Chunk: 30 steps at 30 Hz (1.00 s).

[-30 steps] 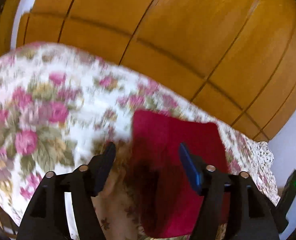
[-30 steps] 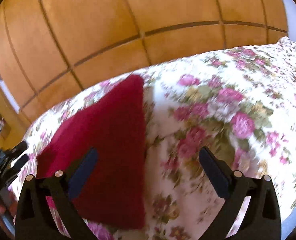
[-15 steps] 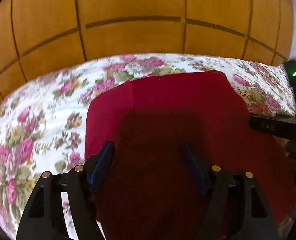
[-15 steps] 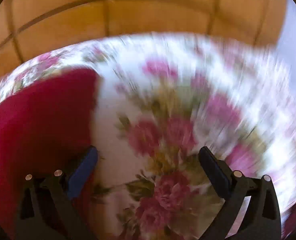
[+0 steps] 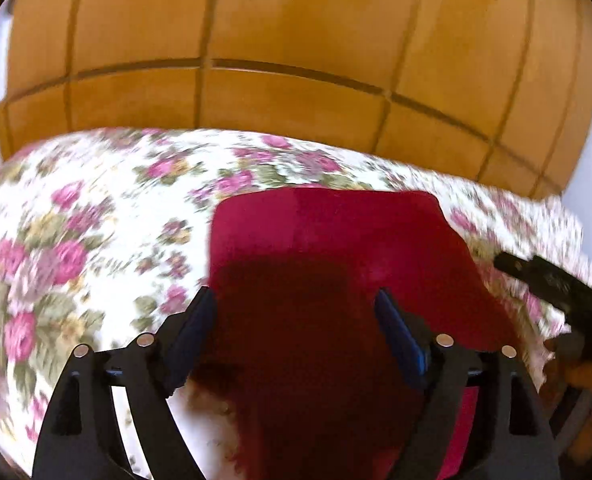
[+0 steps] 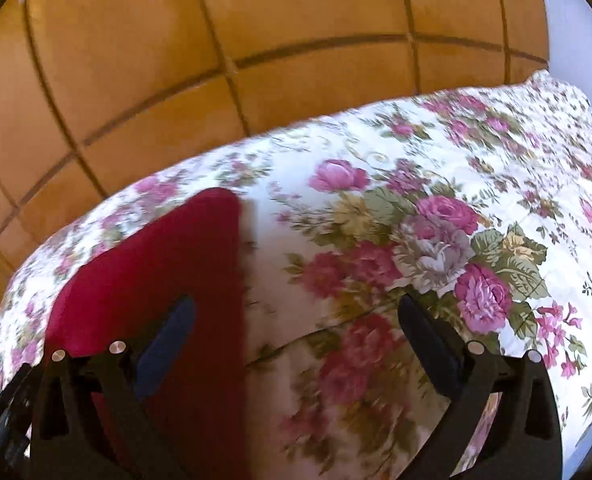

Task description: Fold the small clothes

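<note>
A: Bedspread (image 5: 95, 240) with a rose print is the work surface, wooden wardrobe (image 5: 296, 60) behind it. Where's the garment?

B: Near to far in the left wrist view: left gripper (image 5: 296, 312) at bottom centre, jaws opening, wide, nothing pinched. Red cloth (image 5: 328, 240) lies flat right under and ahead of it, between the fingers but untouched as far as I can see. Far edge of the cloth runs across mid-frame.

A: And the other side?

B: Right gripper (image 6: 296, 320) also spread wide, empty. In its view the cloth (image 6: 155, 272) sits lower left, only its left finger over it; the rest is over bare bedspread.

A: So which hand takes it?

B: My call: left is nearer, centred on it. Long axis looks to run away from the camera, though blur makes that uncertain.
</note>
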Tool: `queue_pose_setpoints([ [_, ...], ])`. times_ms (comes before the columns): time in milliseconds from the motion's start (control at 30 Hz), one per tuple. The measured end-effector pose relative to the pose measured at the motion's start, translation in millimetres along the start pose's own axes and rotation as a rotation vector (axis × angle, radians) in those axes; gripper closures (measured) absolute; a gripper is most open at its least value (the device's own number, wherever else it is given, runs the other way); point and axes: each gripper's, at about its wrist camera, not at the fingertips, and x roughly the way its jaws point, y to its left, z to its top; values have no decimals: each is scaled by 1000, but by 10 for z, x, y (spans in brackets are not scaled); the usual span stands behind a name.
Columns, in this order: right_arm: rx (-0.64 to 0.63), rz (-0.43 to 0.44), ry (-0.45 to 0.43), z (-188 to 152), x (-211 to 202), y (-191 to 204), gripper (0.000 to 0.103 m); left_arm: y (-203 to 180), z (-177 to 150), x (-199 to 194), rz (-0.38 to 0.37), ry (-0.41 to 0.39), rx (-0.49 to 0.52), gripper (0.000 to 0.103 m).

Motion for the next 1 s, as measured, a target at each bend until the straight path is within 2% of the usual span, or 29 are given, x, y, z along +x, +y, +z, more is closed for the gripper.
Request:
queue_pose_setpoints([
  [133,-23,25,51,-83,-62,164,3,212,-88,73,43,72,-78,22],
  [300,-43,21,85,-200,-77,219,3,344,-198,105,-23,117,-178,19],
  [433,-28,31,97,-212,-85,185,3,353,-199,129,-34,131,-204,15],
  [867,-51,22,101,-219,-113,217,2,406,-202,155,-45,152,-230,11],
  [967,-42,48,112,-225,-133,207,2,426,-183,153,-59,162,-242,11],
  [1000,-34,80,118,-231,-148,198,2,433,-175,149,-68,162,-243,11],
])
